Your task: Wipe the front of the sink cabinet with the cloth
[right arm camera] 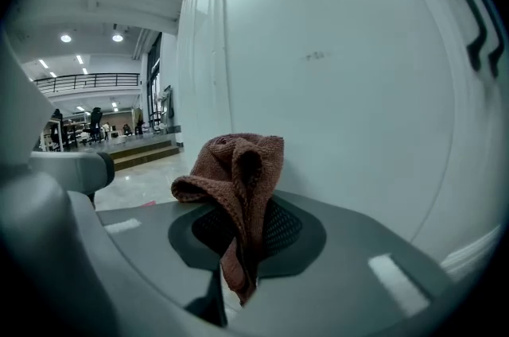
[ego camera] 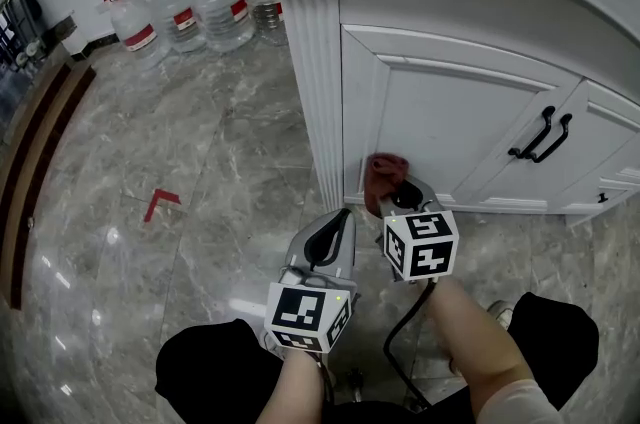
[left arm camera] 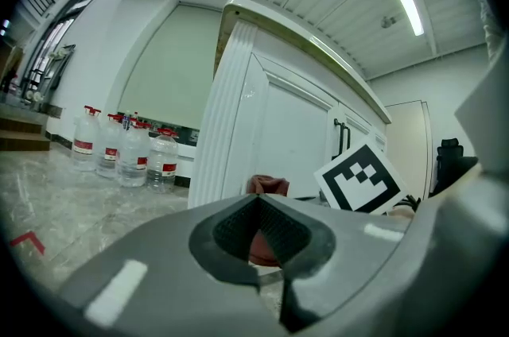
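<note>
My right gripper point(ego camera: 393, 190) is shut on a reddish-brown cloth point(ego camera: 384, 176), which bunches above the jaws in the right gripper view as the cloth point(right arm camera: 236, 174). The cloth sits against the low left part of the white cabinet door point(ego camera: 450, 127); the door point(right arm camera: 334, 81) fills that view. My left gripper point(ego camera: 338, 224) is shut with nothing in it, low and just left of the right one, off the cabinet. In the left gripper view the cloth point(left arm camera: 267, 186) shows past the closed jaws point(left arm camera: 260, 204).
A fluted white corner post point(ego camera: 312, 62) borders the door on the left. Black handles point(ego camera: 541, 136) sit at the door's right side. Several large water bottles point(ego camera: 190, 4) stand on the grey marble floor point(ego camera: 190, 172) at the back left. My knees show at the bottom.
</note>
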